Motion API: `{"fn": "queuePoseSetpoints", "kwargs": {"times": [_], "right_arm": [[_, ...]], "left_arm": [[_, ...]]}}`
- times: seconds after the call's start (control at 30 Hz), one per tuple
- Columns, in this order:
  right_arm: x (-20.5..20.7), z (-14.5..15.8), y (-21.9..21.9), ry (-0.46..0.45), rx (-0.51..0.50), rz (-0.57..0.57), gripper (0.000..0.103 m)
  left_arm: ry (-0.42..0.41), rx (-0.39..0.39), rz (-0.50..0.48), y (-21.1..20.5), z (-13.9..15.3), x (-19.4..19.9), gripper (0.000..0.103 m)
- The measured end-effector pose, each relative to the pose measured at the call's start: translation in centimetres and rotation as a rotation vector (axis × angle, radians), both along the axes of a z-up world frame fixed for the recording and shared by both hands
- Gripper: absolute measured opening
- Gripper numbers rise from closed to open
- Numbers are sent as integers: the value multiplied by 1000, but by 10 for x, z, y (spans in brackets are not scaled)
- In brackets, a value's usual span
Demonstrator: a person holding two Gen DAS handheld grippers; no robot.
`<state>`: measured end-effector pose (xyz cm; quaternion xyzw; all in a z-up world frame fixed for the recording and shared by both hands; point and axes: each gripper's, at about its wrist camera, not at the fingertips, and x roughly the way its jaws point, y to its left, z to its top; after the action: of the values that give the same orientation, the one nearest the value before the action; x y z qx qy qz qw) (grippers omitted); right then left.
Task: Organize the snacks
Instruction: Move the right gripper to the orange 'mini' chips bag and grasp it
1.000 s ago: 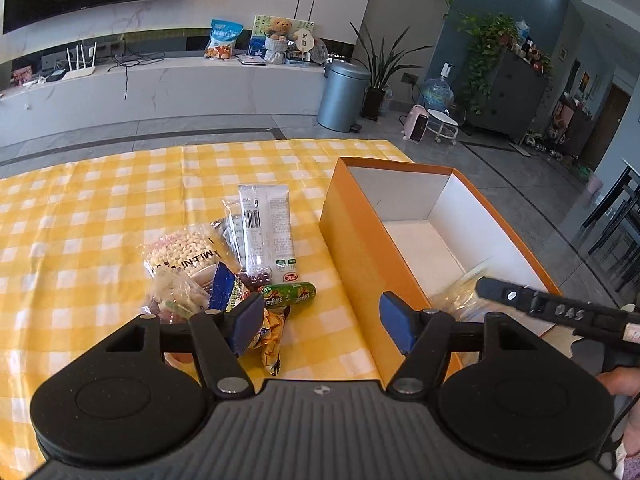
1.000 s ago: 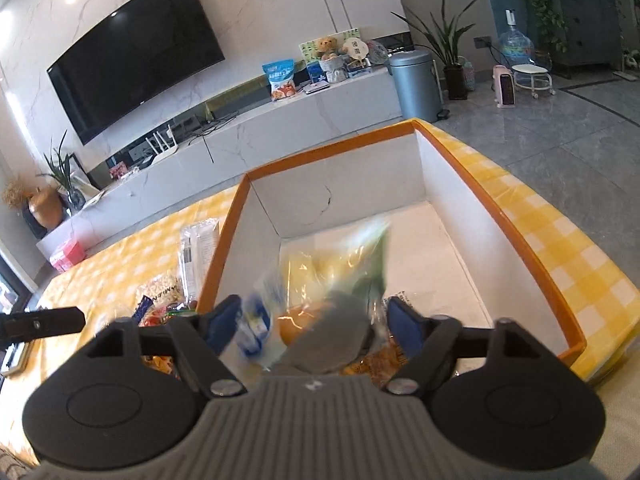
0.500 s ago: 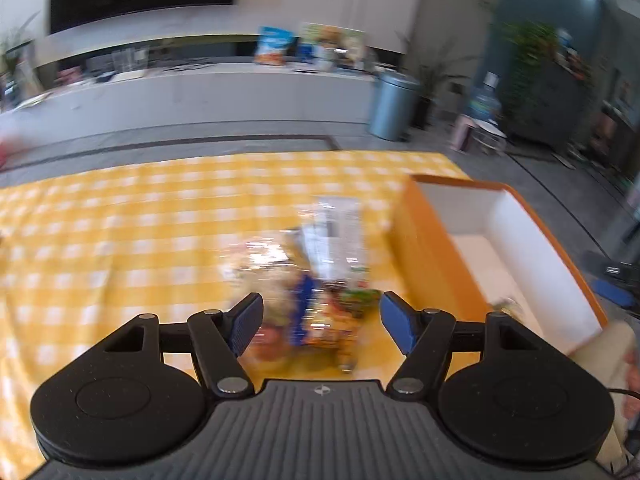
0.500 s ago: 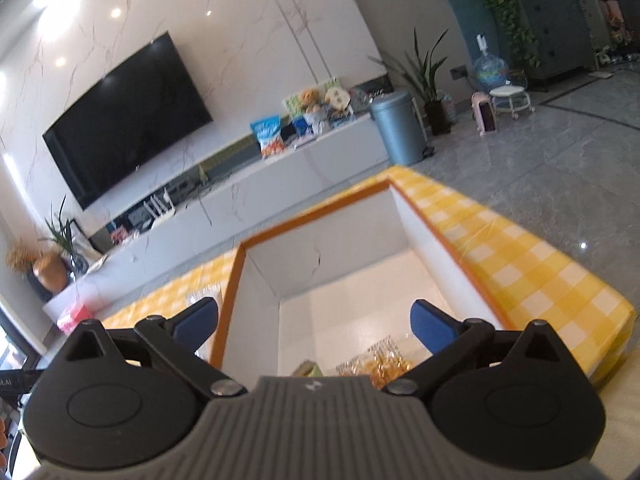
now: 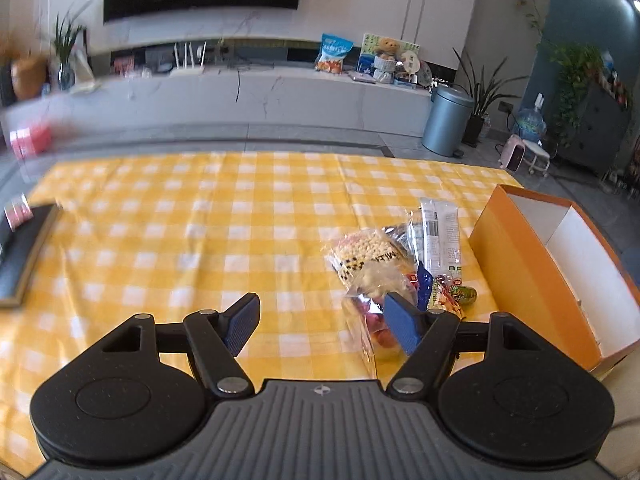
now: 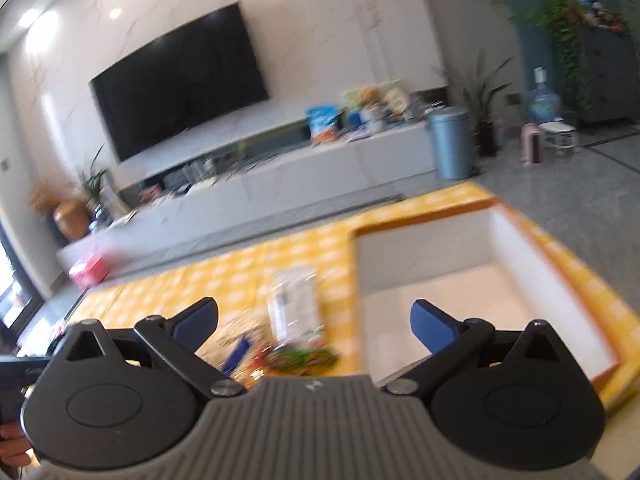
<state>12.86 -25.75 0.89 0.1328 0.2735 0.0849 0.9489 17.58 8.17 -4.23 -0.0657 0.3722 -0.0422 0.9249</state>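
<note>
A pile of snack packets (image 5: 396,264) lies on the yellow checked tablecloth (image 5: 200,240), just left of an orange box (image 5: 516,264) with a white inside. My left gripper (image 5: 322,322) is open and empty, low over the cloth, its right fingertip at the pile's near edge. My right gripper (image 6: 314,322) is open and empty, raised above the box's left wall; the blurred pile (image 6: 296,320) and the box (image 6: 480,280) show beyond it. What lies in the near part of the box is hidden.
A dark framed board (image 5: 20,256) lies at the table's left edge. Beyond the table are a TV bench (image 5: 240,96), a grey bin (image 5: 446,120) and plants. The table's right edge runs just past the box.
The right gripper opened, let go of a clear snack bag in the box, then rose and swung left. The left gripper swung left, so the pile and box now sit to its right.
</note>
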Motion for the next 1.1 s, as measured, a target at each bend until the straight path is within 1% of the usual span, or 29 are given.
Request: {"fn": "queuePoseSetpoints", "kwargs": {"times": [0.07,0.1,0.2,0.27,0.33,0.37,0.47,0.5,0.57,0.67,0.73,0.8,0.83,0.87,0.9,0.97,1.1], "right_arm": [[3,-10,26,11,-58,62,100],[4,-15,39,19,-100,80,100],[14,-35,71,63,-206,125,98],[24,-52,87,106,-252,152,90],[34,-69,99,147,-288,179,86],[40,-78,105,168,-309,187,82],[57,-103,119,248,-388,192,70],[58,-111,123,262,-410,193,70],[64,-121,128,267,-439,194,69],[73,-130,134,261,-483,187,69],[76,-133,138,247,-503,205,68],[80,-137,144,234,-530,218,64],[82,-138,146,225,-543,221,59],[83,-139,148,214,-555,213,55],[84,-140,149,205,-566,202,54],[83,-138,148,205,-559,194,47],[73,-130,140,224,-511,232,45]], "left_arm": [[26,-45,1,8,-9,5,84],[39,-53,0,11,-13,7,84],[61,-41,3,14,-21,9,84],[60,-40,-1,16,-22,9,84],[63,-51,-5,20,-22,8,84],[62,-50,-9,21,-23,8,85],[44,3,-32,22,-24,7,85],[45,14,-31,22,-24,7,85],[57,8,-19,25,-27,9,85],[75,-9,-1,31,-32,13,85],[82,-6,10,33,-33,14,85],[86,1,17,33,-33,14,85],[85,3,17,32,-32,13,85],[84,3,15,32,-32,13,85],[85,3,10,30,-32,13,85],[88,7,2,27,-32,13,85],[96,18,-4,23,-34,14,85]]}}
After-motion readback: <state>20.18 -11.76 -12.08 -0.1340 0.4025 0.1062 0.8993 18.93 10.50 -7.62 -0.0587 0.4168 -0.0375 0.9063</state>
